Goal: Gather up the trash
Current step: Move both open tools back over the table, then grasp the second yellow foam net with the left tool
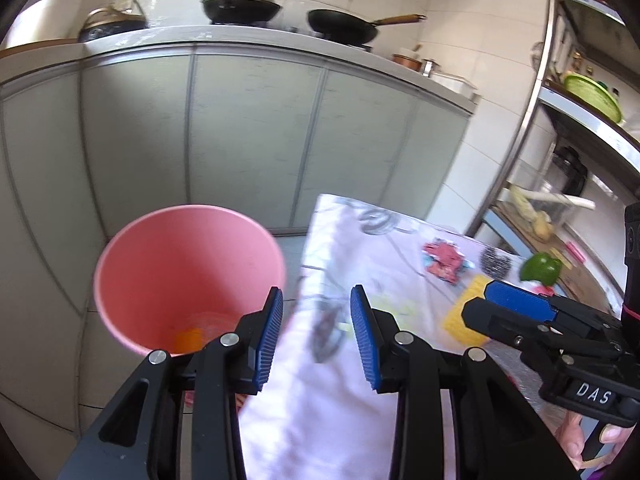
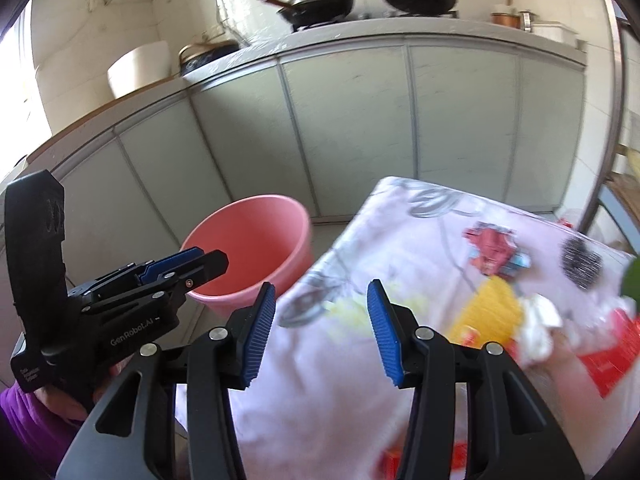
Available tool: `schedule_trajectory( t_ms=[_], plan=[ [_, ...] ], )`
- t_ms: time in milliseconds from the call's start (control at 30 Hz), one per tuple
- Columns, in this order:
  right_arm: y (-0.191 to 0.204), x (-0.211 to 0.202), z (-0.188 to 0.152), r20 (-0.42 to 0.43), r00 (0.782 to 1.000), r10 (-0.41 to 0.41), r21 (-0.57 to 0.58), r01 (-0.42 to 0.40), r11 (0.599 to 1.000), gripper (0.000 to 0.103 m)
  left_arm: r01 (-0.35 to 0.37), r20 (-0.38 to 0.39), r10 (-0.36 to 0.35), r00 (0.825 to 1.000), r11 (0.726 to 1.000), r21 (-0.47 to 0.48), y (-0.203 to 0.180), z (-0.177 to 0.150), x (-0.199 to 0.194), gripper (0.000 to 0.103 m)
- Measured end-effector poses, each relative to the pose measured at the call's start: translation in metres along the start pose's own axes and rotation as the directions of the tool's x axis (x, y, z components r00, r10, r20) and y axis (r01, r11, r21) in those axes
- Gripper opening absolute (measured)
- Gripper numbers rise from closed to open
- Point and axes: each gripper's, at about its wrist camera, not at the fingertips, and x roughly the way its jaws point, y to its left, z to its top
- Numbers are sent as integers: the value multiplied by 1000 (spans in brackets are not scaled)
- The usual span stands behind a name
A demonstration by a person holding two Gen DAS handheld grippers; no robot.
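Observation:
A pink bucket [image 1: 188, 276] stands on the floor left of the table, with an orange scrap [image 1: 190, 338] at its bottom. My left gripper [image 1: 316, 292] is open and holds nothing; its jaws straddle the table's left edge beside the bucket rim. My right gripper [image 2: 322, 286] is also open and holds nothing above the floral tablecloth [image 2: 320, 380]. Further right on the cloth lie a red and blue wrapper [image 2: 494, 252], a yellow piece [image 2: 488, 312], a crumpled white tissue [image 2: 538, 330] and a red packet [image 2: 612, 352]. The bucket [image 2: 256, 248] also shows behind the left gripper [image 2: 212, 258].
A black scrubber [image 1: 496, 258] and a green pepper [image 1: 540, 268] sit at the table's far side. Grey cabinet doors [image 1: 256, 140] under a counter with two woks [image 1: 240, 6] face me. A metal shelf rack [image 1: 528, 120] stands at the right. A hand [image 1: 592, 436] holds the right gripper [image 1: 486, 304].

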Motion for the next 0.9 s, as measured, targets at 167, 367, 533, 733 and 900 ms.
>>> schedule_trajectory(
  t_ms=[167, 367, 533, 733, 900],
  plan=[
    [-32, -26, -15, 14, 998, -66, 61, 65, 996, 49, 63, -21, -63, 998, 997, 41, -29, -4, 4, 34],
    [-69, -48, -34, 18, 990, -143, 137, 139, 981, 49, 142, -60, -136, 989, 985, 99, -66, -8, 14, 40],
    [-97, -64, -48, 25, 981, -193, 195, 185, 963, 49, 216, -108, -201, 974, 964, 155, -99, -10, 27, 47],
    [-129, -77, -62, 26, 971, -239, 270, 223, 937, 49, 287, -170, -252, 953, 930, 229, -135, -15, 48, 52],
    [-152, -82, -71, 22, 966, -259, 313, 240, 919, 49, 297, -222, -237, 946, 908, 297, -160, -19, 78, 52]
  ],
)
